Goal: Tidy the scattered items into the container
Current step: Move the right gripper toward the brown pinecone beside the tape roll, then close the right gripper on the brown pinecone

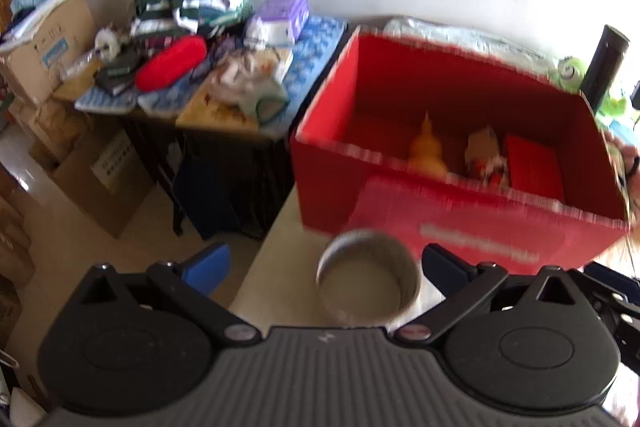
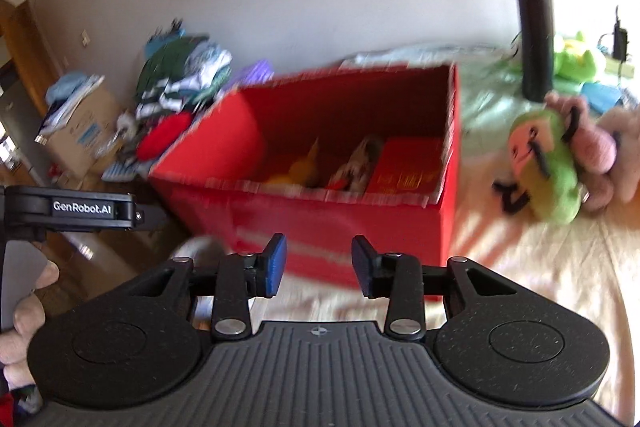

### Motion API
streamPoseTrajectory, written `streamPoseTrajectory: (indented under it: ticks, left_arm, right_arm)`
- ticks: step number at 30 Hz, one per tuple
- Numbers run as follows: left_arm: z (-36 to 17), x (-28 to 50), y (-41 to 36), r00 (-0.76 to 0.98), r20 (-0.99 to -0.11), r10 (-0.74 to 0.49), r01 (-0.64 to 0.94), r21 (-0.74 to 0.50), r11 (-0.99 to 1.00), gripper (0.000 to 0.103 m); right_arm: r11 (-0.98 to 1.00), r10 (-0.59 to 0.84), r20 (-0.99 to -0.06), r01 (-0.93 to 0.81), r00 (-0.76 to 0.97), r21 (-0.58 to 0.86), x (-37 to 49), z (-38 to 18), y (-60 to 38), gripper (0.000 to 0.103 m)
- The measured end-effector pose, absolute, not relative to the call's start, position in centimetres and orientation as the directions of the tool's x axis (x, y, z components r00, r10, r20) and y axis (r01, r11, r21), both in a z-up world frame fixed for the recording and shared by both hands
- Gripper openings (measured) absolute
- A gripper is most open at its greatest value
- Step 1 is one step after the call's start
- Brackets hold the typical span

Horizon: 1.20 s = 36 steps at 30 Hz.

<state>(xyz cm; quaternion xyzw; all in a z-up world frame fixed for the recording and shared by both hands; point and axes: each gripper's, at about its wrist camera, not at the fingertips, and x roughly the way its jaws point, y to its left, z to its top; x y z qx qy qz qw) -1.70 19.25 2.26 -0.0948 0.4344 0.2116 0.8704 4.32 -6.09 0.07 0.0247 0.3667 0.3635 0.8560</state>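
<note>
The red cardboard box [image 1: 460, 155] is taken as the landmark; it stands open-topped on a pale surface whose kind cannot be told. A band of white lettering is printed on its near wall, but it is too blurred to be read. Inside the box, a yellow gourd-shaped toy [image 1: 426, 151], a small red-and-white figure [image 1: 486, 157] and a flat red packet [image 1: 534, 167] are seen on the floor of the box.

A metal-rimmed round tin [image 1: 368, 277] is located just in front of the box's near wall, between the widely spread fingers of the left gripper [image 1: 326, 267]; no contact with either finger is shown.

The right gripper [image 2: 318, 263] is held in front of the same wall with its fingers partly apart and nothing between them. The marking "GenRobot.AI" is legible on the left gripper's body in the right wrist view.

To the right of the box, a green plush toy [image 2: 546, 167] is lying, with a black flask [image 2: 536, 35] upright behind it. To the left of the box, a cluttered bench [image 1: 224, 115] is seen.
</note>
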Motion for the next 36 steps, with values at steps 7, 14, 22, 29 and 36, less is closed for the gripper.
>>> streamPoseTrajectory:
  ticks: [7, 14, 22, 29, 36]
  left_arm:
    - [-0.9, -5.0, 17.7, 0.505, -0.846, 0.17, -0.381, -0.041, 0.924, 0.102]
    - [-4.2, -5.3, 16.2, 0.494, -0.868, 0.052, -0.267, -0.095, 0.959, 0.102]
    - [-5.9, -3.9, 17.3, 0.48, -0.876, -0.044, -0.185, -0.15, 0.971, 0.093]
    - [-7.1, -3.0, 18.1, 0.448, -0.887, -0.112, -0.11, -0.179, 0.978, 0.075]
    - [-7.7, -2.4, 18.4, 0.431, -0.89, -0.147, -0.055, -0.189, 0.981, 0.057]
  right_arm:
    - [0.702, 0.653, -0.665, -0.619, 0.362, 0.352, 4.1, -2.7, -5.3, 0.039]
    - [0.677, 0.666, -0.701, -0.601, 0.256, 0.424, 4.2, -3.7, -4.1, 0.039]
    - [0.633, 0.668, -0.729, -0.63, 0.151, 0.45, 4.0, -4.1, -1.0, 0.039]
    - [0.635, 0.657, -0.749, -0.596, 0.083, 0.491, 4.1, -5.2, 1.1, 0.041]
    - [0.624, 0.651, -0.759, -0.578, 0.013, 0.526, 4.0, -5.9, 2.1, 0.047]
